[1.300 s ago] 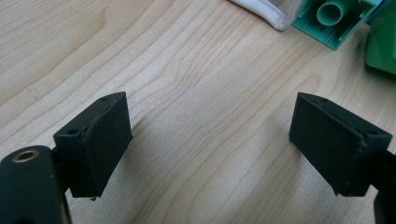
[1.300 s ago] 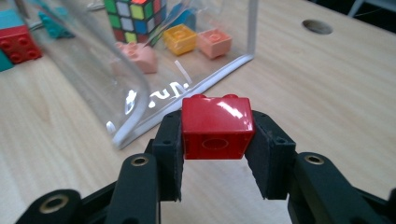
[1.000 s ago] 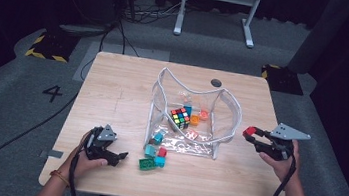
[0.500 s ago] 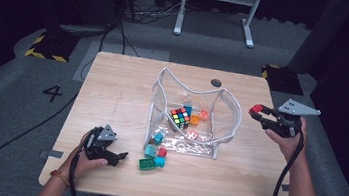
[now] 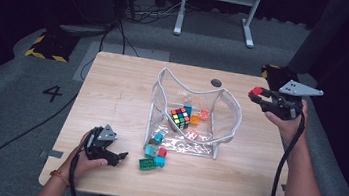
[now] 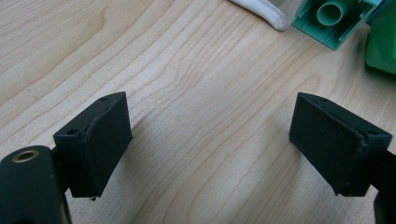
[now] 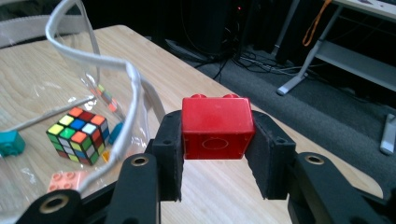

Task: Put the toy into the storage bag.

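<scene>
A clear plastic bag (image 5: 195, 111) with a white rim stands open in the middle of the wooden table (image 5: 113, 90). Inside it lie a colour cube (image 5: 179, 117) (image 7: 78, 134) and several small bricks. My right gripper (image 5: 255, 93) (image 7: 215, 140) hangs above the table's right edge, just right of the bag, shut on a red brick (image 7: 216, 127) (image 5: 255, 92). My left gripper (image 5: 122, 156) (image 6: 210, 144) rests open on the wood near the front left, with nothing between its jaws. A green brick (image 5: 147, 163) (image 6: 336, 21) lies just ahead of it.
Teal and red bricks (image 5: 155, 152) lie in front of the bag beside the green one. A dark round hole (image 5: 216, 83) is in the tabletop behind the bag. Cables trail off the front edge. A desk frame (image 5: 213, 12) stands on the floor beyond.
My right gripper has risen and moved back along the right edge with the red brick in it. The left gripper has stayed where it was.
</scene>
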A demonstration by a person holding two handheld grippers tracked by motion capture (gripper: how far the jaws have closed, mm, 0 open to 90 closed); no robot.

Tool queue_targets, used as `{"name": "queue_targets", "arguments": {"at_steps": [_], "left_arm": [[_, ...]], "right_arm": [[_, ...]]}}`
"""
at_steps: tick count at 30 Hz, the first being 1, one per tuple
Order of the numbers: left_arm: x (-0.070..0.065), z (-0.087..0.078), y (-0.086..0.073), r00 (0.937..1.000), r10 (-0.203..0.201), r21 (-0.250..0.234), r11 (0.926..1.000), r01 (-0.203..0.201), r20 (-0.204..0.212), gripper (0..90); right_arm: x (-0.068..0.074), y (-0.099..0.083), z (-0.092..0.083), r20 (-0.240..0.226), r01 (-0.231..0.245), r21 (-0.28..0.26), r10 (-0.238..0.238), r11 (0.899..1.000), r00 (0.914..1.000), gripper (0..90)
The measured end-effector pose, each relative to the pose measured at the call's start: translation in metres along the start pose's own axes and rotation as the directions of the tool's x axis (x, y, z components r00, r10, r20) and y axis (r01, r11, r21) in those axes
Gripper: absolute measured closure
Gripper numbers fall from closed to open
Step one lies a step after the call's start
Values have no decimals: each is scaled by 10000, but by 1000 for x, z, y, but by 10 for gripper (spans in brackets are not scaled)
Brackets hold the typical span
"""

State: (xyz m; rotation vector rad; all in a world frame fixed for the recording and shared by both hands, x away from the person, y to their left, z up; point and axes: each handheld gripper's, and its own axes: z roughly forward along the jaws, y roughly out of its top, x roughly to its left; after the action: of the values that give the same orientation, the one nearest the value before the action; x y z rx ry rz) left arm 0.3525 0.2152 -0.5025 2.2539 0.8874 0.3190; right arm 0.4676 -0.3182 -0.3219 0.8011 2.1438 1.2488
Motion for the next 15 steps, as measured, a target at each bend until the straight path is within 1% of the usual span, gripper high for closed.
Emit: {"name": "queue_targets", "arguments": {"at_steps": [1,2,3,6,7,8,10,11,12,13,15], "left_arm": [[0,0,0,10000,0,-2,10000,0,2,130],[0,0,0,10000,0,-2,10000,0,2,130],[0,0,0,10000,1,-1,10000,-1,1,130],[0,0,0,10000,1,-1,10000,-1,2,130],[0,0,0,10000,1,-1,10000,-1,2,130],[0,0,0,10000,-1,-1,10000,1,1,130],[0,0,0,10000,-2,-4,10000,2,1,130],[0,0,0,10000,-1,-3,10000,1,-1,130],[0,0,0,10000,0,-4,10000,0,2,130],[0,0,0,10000,0,-2,10000,0,0,130],[0,0,0,10000,0,-1,10000,0,-1,130]], "right_arm": [[1,4,1,-15,115,-15,-115,9999,9999,593],[2,7,2,-34,106,9,-105,9999,9999,593],[4,11,3,-88,287,-88,-288,9995,9995,593],[11,19,4,-321,372,-242,-379,9990,9988,593],[11,19,4,-321,372,-242,-379,9990,9988,593],[19,25,5,-610,380,-317,-399,9988,9973,593],[27,30,8,-890,506,-379,-538,9980,9946,593],[27,30,8,-890,506,-379,-538,9980,9946,593],[32,33,10,-976,608,-344,-639,9976,9932,593],[40,38,15,-1302,741,-384,-786,9965,9884,593],[48,42,19,-1588,829,-395,-882,9958,9834,593]]}}
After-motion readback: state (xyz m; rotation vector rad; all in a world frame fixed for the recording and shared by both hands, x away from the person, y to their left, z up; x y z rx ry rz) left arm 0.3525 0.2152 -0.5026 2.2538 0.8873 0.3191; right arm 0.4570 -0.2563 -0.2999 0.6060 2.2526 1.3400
